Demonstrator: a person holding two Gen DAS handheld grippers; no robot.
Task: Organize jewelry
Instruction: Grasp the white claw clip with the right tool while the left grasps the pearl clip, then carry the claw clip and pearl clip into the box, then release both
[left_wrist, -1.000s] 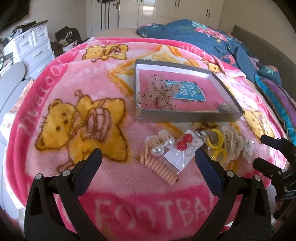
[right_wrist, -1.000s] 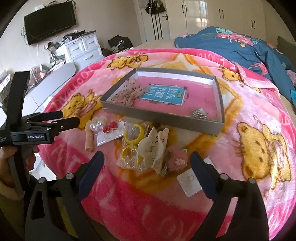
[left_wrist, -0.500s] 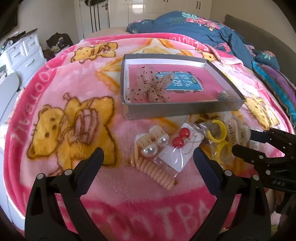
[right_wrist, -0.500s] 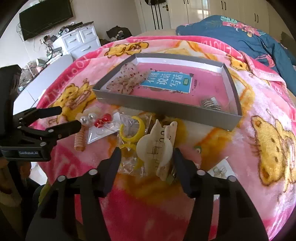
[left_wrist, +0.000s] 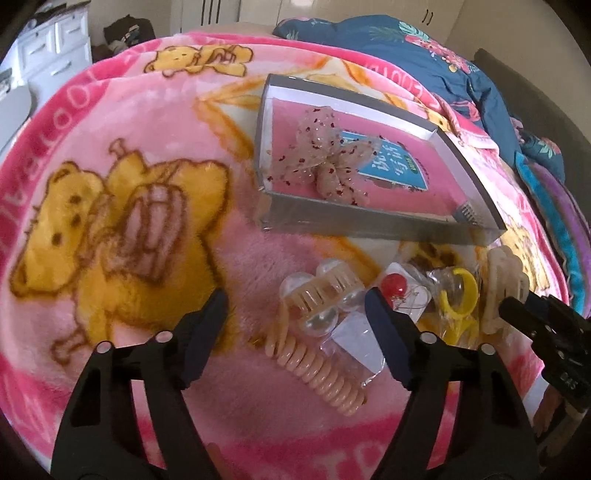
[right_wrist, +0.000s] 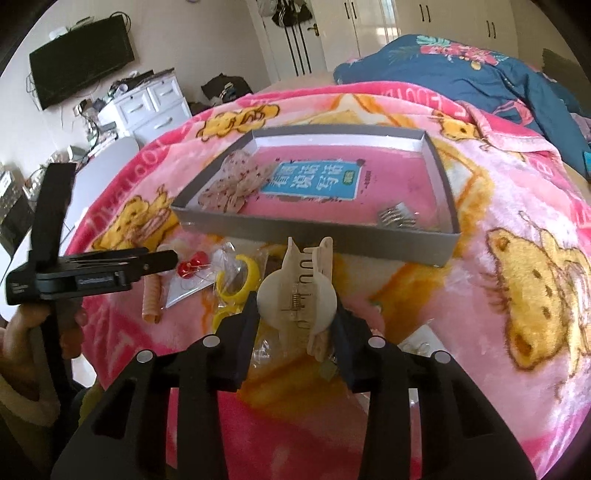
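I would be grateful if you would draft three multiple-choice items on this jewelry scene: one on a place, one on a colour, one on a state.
1. Where does the sheer speckled fabric bow lie?
A. inside the shallow grey cardboard box
B. on the pink bear blanket
C. under the peach spiral hair tie

2. What colour are the plastic rings in the clear bag?
A. blue
B. yellow
C. green

3. What is the right gripper doing?
A. hanging open and empty
B. pinching the bow
C. clamping the cream claw hair clip

Answers: 1 A, it rests on the box floor; 2 B, clearly yellow; 3 C, both pads press on the clip's sides.
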